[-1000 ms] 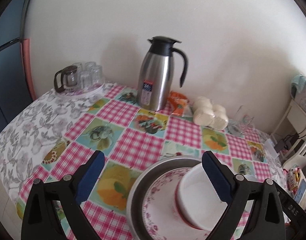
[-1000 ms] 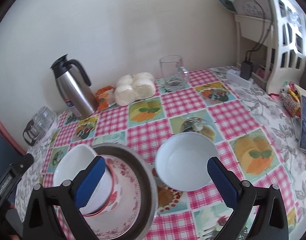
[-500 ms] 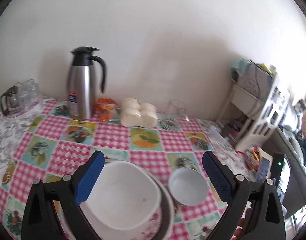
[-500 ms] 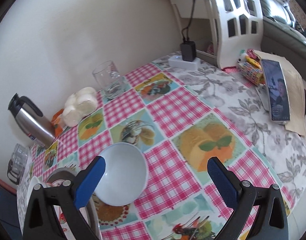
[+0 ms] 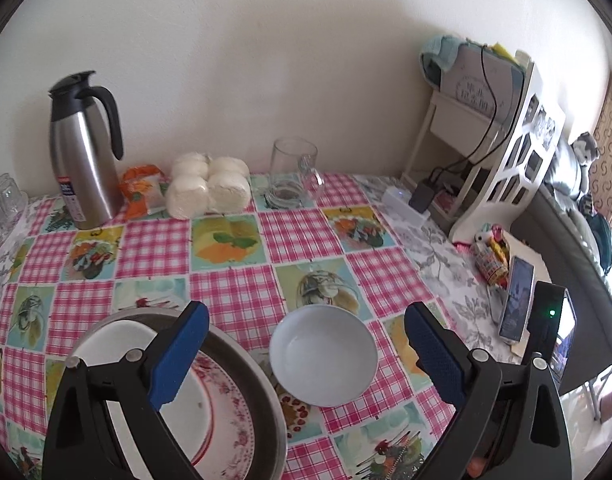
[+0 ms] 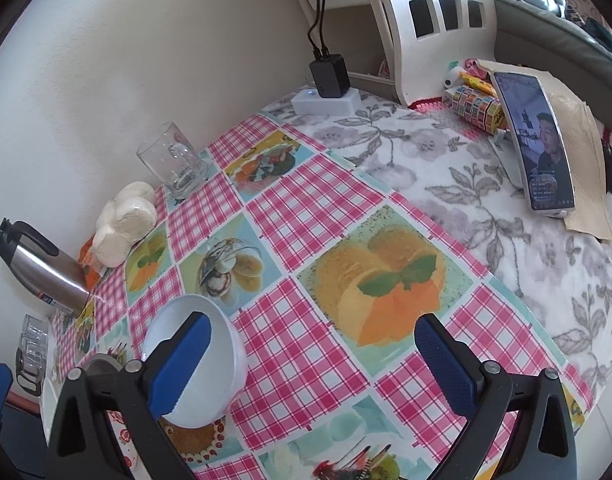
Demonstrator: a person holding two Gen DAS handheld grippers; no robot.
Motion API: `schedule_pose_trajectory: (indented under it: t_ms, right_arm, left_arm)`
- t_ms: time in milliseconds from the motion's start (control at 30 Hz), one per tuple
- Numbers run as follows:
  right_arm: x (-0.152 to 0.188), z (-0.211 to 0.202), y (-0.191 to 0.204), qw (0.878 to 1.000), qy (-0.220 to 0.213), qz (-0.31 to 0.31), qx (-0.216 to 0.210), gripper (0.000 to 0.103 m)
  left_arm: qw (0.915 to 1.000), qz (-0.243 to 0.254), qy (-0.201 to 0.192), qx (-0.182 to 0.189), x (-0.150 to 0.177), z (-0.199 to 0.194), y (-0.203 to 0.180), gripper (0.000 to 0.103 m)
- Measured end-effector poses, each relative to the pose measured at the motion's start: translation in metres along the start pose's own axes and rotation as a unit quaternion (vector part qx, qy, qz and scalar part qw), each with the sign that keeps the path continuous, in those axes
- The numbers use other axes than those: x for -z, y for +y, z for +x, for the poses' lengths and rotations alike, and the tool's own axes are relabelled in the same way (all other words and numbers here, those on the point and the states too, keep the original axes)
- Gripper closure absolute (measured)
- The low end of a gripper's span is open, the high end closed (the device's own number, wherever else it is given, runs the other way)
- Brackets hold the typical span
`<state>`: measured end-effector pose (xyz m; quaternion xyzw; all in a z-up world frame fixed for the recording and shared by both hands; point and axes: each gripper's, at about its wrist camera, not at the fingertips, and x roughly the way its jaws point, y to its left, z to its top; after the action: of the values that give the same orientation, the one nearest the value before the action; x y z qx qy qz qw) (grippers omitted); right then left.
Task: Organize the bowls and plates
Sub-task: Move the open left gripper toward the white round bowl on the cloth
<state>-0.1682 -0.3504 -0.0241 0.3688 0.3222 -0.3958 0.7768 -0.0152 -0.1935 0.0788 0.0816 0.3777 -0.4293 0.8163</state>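
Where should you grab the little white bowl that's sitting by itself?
Pinch the bowl's rim from above, one finger inside and one outside. It sits upright and empty on the tablecloth, and its round sides look too wide and slippery. The rim side away from the metal pan seems clearest.

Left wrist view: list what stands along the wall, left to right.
Glasses → thermos → orange packet → buns → glass mug → charger → white rack.

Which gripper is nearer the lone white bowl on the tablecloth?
Right. The right gripper has one finger over the white bowl; the left gripper frames it from farther back.
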Motion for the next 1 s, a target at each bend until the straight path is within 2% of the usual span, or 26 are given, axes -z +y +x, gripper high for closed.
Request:
schedule_pose_trajectory:
  t_ms: [200,333,567,633,733,800,933,1000]
  right_arm:
    - [0.002,0.013,0.003,1.0,0.019,-0.018,0.0,0.0]
    - [0.007,0.027,0.01,0.998,0.038,-0.04,-0.003,0.0]
    - [0.015,0.043,0.022,0.996,0.066,-0.065,-0.012,0.007]
    - [0.017,0.047,0.024,0.995,0.073,-0.066,-0.013,0.012]
    - [0.019,0.051,0.025,0.994,0.083,-0.063,-0.024,0.021]
    - [0.02,0.054,0.025,0.994,0.089,-0.059,-0.029,0.036]
    - [0.022,0.057,0.026,0.993,0.096,-0.047,-0.052,0.048]
    - [0.022,0.057,0.029,0.992,0.097,-0.049,-0.061,0.058]
  left_arm:
    - [0.9987,0.015,0.048,-0.009,0.002,0.042,-0.009,0.007]
    - [0.9973,0.016,0.071,-0.014,0.005,0.064,-0.008,0.016]
    - [0.9942,0.026,0.1,-0.028,0.011,0.09,-0.007,0.023]
    - [0.9933,0.028,0.108,-0.03,0.014,0.096,-0.006,0.031]
    - [0.9926,0.034,0.112,-0.032,0.016,0.101,-0.006,0.033]
    - [0.9924,0.037,0.112,-0.034,0.017,0.103,-0.006,0.033]
    - [0.9918,0.043,0.114,-0.037,0.019,0.107,-0.006,0.038]
    - [0.9914,0.047,0.116,-0.04,0.019,0.108,-0.006,0.04]
